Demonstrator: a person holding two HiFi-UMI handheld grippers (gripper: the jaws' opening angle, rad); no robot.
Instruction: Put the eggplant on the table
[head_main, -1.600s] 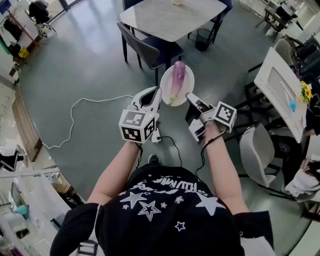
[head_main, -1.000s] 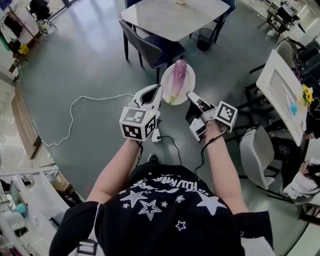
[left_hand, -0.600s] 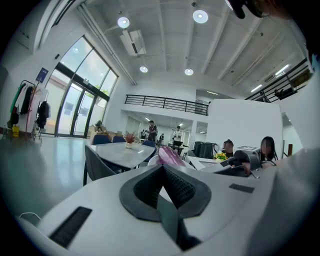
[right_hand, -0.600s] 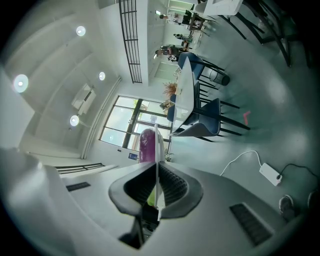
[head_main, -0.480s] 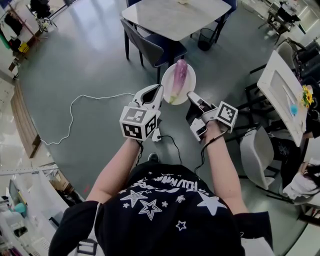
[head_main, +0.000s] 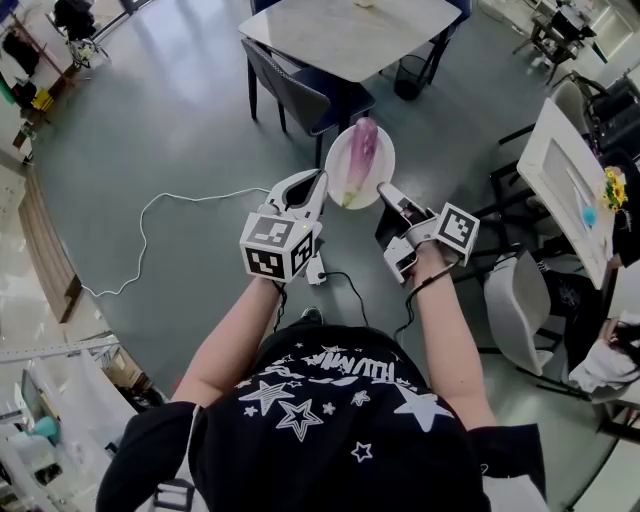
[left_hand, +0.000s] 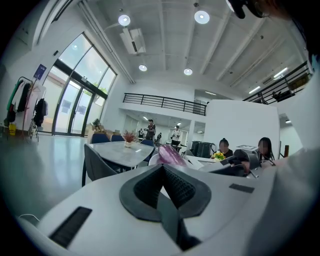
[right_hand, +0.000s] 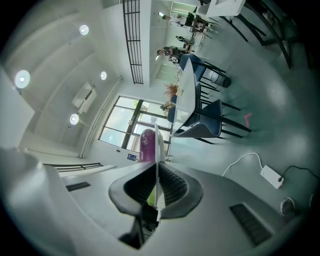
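A long purple eggplant (head_main: 358, 158) with a pale green stem lies on a round white plate (head_main: 381, 170) carried in the air above the grey floor. My left gripper (head_main: 318, 181) is shut on the plate's left rim. My right gripper (head_main: 384, 190) is shut on its near right rim. In the right gripper view the plate (right_hand: 158, 150) runs edge-on between the closed pads, with the eggplant (right_hand: 147, 145) beyond. The left gripper view shows the eggplant (left_hand: 171, 154) just past the shut jaws. The light marble table (head_main: 350, 30) stands ahead.
A dark chair (head_main: 290, 95) stands at the table's near side and a black bin (head_main: 408, 75) to its right. A white cable (head_main: 180, 210) and power strip (head_main: 313, 270) lie on the floor. Another white table (head_main: 565, 170) with chairs is at the right.
Both grippers and the plate have drifted slightly to the right, still holding the plate with the eggplant. The table ahead has come a little nearer.
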